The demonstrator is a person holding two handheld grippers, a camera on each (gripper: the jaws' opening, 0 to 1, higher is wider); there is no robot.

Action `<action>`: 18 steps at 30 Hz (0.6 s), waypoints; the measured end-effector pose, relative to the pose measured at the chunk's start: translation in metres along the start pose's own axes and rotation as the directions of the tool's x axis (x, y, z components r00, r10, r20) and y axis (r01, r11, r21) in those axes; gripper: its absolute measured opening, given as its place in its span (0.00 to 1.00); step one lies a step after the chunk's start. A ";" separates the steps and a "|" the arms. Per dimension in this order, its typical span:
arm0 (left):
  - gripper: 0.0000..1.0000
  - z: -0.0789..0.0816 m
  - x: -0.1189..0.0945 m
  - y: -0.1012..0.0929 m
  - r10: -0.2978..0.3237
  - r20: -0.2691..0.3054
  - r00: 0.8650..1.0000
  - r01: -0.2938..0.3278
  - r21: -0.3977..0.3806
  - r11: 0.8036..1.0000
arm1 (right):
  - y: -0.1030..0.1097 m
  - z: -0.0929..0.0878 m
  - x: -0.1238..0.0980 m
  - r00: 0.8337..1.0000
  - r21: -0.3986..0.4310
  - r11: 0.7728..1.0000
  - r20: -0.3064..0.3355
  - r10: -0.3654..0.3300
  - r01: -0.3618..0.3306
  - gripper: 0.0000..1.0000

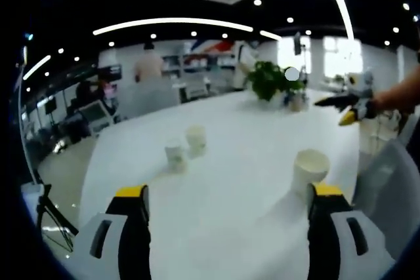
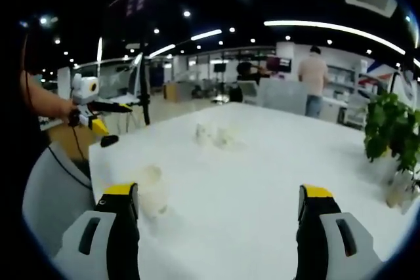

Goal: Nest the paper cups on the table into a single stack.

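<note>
In the left gripper view, the left gripper hung above the white table with its yellow-tipped jaws spread wide and nothing between them. The nearest paper cup stood upright just ahead of the right-hand jaw, close beside its tip and slightly to its inner side, but outside the grasp. Two more cups stood farther ahead, a little left of the gap's centre line: a small cup nearer, and a second cup just behind and to the right of it, the pair close together; whether they touched could not be told. Far ahead and to the right, a potted plant stood on the table's far side, and the other gripper came in at the right edge, held in a person's hand.

In the right gripper view, the right gripper was likewise wide open and empty over the same table. One cup stood just beside the tip of its left-hand jaw, apparently clear of it. The two distant cups appeared blurred, well ahead and slightly left of centre. The plant rose at the right, and the left gripper showed at the left edge.
</note>
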State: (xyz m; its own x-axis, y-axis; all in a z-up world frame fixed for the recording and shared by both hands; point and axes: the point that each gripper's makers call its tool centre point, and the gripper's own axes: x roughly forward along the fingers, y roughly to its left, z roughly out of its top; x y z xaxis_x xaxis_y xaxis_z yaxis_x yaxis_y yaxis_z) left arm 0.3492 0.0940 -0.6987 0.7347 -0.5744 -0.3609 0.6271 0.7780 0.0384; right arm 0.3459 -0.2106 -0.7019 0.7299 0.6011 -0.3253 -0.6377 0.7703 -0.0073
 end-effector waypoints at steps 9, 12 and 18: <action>0.99 0.005 -0.002 0.002 0.004 0.007 1.000 -0.004 -0.004 1.000 | -0.003 0.006 0.013 1.000 -0.012 1.000 0.014 0.017 -0.016 1.00; 0.99 0.008 -0.002 0.001 0.007 0.011 1.000 -0.007 -0.005 1.000 | -0.006 0.007 0.018 1.000 -0.019 1.000 0.014 0.023 -0.023 1.00; 0.99 0.009 -0.001 -0.002 0.006 0.010 1.000 -0.006 -0.003 1.000 | -0.014 0.014 0.033 0.999 -0.030 0.999 0.023 0.043 -0.042 1.00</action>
State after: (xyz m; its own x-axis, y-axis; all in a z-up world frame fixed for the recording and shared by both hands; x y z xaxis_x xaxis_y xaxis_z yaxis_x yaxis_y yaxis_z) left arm 0.3497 0.0906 -0.6900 0.7408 -0.5725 -0.3514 0.6223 0.7819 0.0379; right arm 0.3821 -0.1982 -0.6993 0.7072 0.6384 -0.3039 -0.6751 0.7374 -0.0220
